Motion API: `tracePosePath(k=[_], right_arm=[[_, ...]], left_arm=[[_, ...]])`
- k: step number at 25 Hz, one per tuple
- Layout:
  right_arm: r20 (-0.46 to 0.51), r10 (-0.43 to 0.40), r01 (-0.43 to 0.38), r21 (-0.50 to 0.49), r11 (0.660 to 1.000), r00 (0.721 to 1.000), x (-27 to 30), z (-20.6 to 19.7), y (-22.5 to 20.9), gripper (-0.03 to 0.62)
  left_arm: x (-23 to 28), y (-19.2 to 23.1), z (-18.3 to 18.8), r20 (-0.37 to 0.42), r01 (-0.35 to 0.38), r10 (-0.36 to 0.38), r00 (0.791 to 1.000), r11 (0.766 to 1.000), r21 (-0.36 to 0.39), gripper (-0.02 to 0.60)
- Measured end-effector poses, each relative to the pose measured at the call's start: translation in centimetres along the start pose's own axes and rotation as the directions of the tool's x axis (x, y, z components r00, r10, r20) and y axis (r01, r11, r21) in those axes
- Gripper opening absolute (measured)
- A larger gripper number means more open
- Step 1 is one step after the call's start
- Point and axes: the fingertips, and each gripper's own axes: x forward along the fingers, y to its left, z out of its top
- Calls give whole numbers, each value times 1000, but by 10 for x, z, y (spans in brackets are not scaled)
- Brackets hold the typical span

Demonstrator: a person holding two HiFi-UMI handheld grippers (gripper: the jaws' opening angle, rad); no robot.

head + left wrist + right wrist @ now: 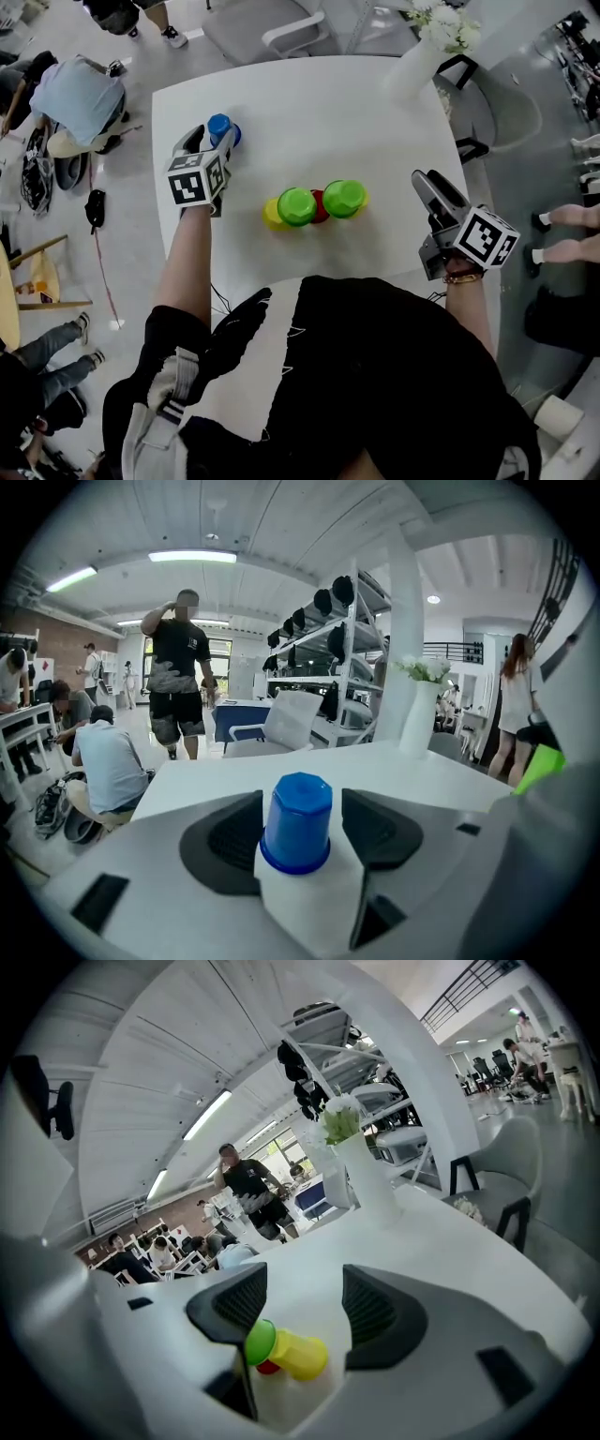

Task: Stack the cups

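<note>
A blue cup (221,128) stands upside down at the far left of the white table (375,122). My left gripper (214,142) is open around it: in the left gripper view the blue cup (296,822) sits between the two jaws, with a sliver of gap at the right pad. In the middle of the table lies a cluster of two green cups (296,206), a yellow cup (272,216) and a red one (319,206). My right gripper (427,180) hovers open to the right of them, with nothing between its jaws (305,1302); the green and yellow cups (300,1356) show beyond them.
A white vase with flowers (427,47) stands at the table's far right corner. Grey chairs (267,33) stand beyond the far edge. People sit and stand on the floor to the left (80,103) and right (567,234) of the table.
</note>
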Motion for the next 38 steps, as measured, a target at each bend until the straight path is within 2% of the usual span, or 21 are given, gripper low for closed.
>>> tracePosePath(k=[15,23,33,38], right_arm=[[2,-36,36,17,999,999,-14,-8,-2,255],[-5,-5,5,9,1000,1000,-12,-11,3,255],[-25,78,-78,-3,997,997,-4,-24,28,250],[-20,114,-114,-11,993,993,-3,-28,44,250]], left_arm=[[8,5,-9,-5,-19,19,1000,1000,0,241],[-3,-2,-17,-20,0,0,1000,1000,4,238],[-46,-19,-16,29,65,-64,998,997,-51,236],[-70,-34,-12,49,97,-95,994,995,-38,233]])
